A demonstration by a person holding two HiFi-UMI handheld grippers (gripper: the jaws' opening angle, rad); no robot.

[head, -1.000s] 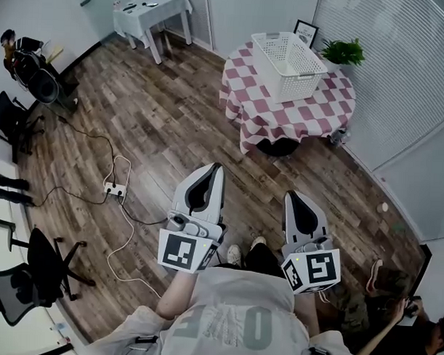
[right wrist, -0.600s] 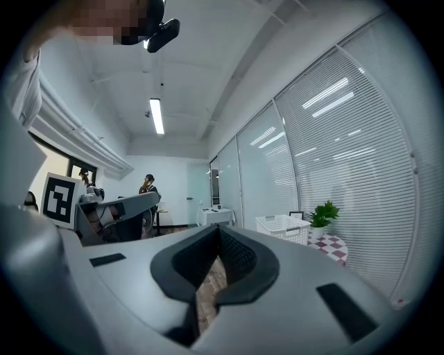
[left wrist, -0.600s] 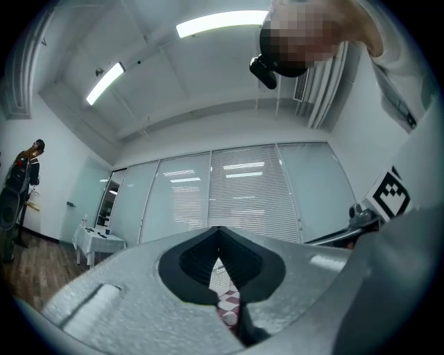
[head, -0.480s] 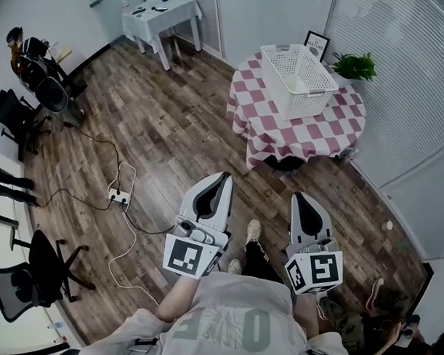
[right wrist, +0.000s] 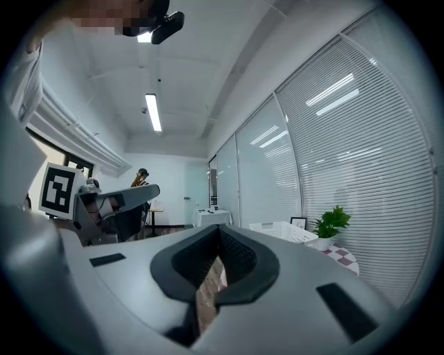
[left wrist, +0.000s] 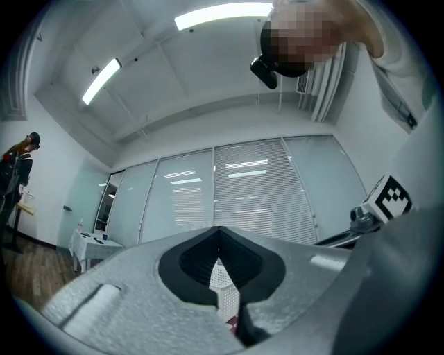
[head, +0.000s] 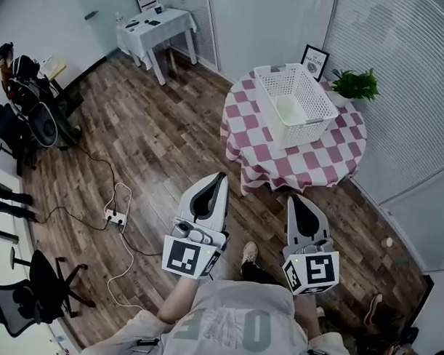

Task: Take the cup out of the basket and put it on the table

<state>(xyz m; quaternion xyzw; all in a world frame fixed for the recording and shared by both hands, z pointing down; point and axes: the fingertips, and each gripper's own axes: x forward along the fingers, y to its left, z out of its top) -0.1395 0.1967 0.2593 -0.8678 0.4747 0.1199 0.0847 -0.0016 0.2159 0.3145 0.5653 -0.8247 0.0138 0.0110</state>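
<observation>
on the checked table (head: pixel 310 158) by the blinds, the white basket (head: pixel 316 96) stands with a pale shape on its bottom, judged to be the cup (head: pixel 288 110); it is too small to confirm more.

change noted over the last second: table and basket now sit lower and larger in the head view than before, and a shoe shows mid-step on the wood floor (head: pixel 150 149), so the person has walked closer. the approach is not complete; both tools are well apart from the basket.

left gripper (head: pixel 221 177): jaws clenched together, nothing between them, only the basket seen far beyond the tips. right gripper (head: pixel 292 197): jaws likewise pressed together and empty, unchanged through the last second. both are carried low in front of the body, side by side.

finding: the cup has not been touched and lies in the basket. judgement: more walking is needed, then one pair of jaws must part before reaching over the rim.
</observation>
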